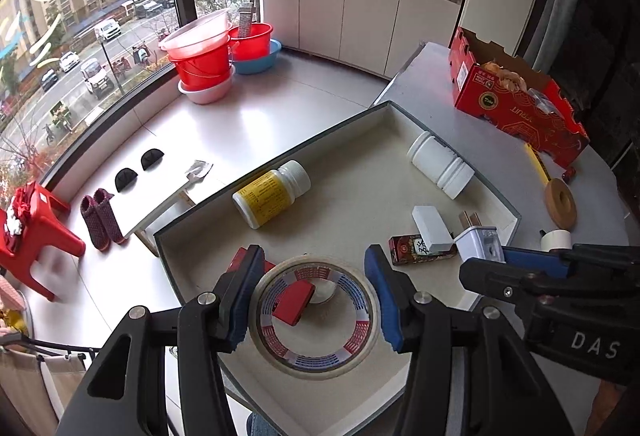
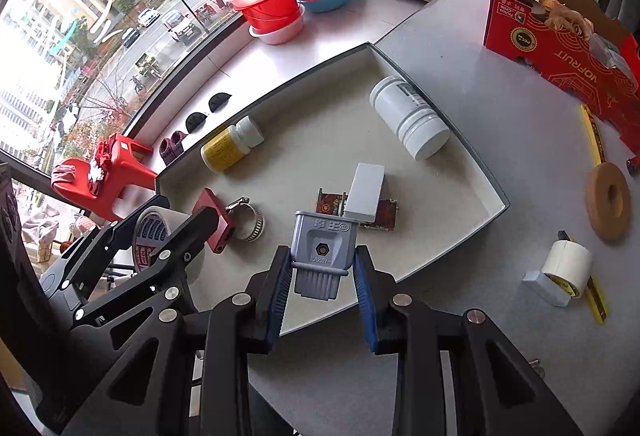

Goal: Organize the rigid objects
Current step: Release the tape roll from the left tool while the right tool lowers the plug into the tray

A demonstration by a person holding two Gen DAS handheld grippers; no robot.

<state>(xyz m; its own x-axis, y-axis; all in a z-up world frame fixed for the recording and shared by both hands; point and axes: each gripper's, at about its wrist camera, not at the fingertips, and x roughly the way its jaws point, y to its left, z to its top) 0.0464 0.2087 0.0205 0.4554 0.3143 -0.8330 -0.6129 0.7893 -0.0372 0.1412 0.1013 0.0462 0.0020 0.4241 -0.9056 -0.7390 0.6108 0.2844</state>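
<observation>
My left gripper is shut on a wide roll of tape with red and blue print, held low over the near corner of a shallow beige tray. A small red block shows through the roll's hole. My right gripper is shut on a grey power plug, prongs pointing away, above the tray's near edge. In the tray lie a yellow-labelled bottle, a white bottle, a white box on a dark red packet, and a hose clamp.
On the grey table right of the tray lie a red cardboard box, a wooden ring, a small white tape roll and a yellow ruler. Red basins and a red stool stand on the floor by the window.
</observation>
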